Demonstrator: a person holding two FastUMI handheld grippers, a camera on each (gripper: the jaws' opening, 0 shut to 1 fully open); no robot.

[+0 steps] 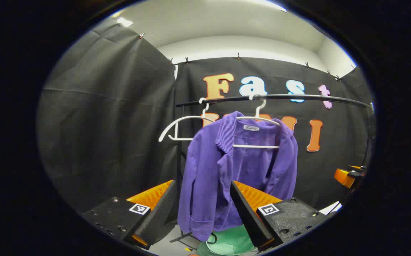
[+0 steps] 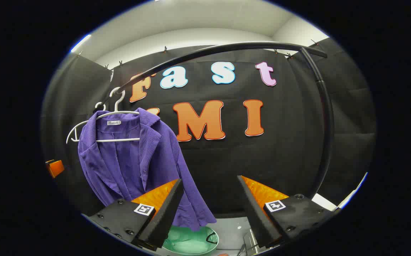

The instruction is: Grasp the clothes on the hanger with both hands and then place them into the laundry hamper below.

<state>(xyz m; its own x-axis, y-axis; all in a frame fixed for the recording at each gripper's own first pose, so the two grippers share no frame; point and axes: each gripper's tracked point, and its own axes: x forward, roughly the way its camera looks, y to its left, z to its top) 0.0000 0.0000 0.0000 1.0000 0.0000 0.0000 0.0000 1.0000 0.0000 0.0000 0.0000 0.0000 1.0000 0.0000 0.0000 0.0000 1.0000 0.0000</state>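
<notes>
Step in hand: approach, before any grasp. A purple ribbed-collar corduroy jacket hangs on a white plastic hanger hooked over the black curved metal rail; a second, bare white hanger hangs on the rail beside it.

A round green laundry hamper sits directly below the jacket's hem, its rim showing.

Left gripper: jaws spread wide, holding nothing; the jacket's lower part shows between the fingers but lies beyond them, apart.

Right gripper: likewise wide open and empty; in the right gripper view the jacket hangs to one side of the jaw gap, the hamper beneath it.

Judgement: next move calls for both grippers to advance to the jacket, the right swinging over toward it first, each closing on fabric near a shoulder, then lifting it clear of the hanger before lowering into the hamper.
</notes>
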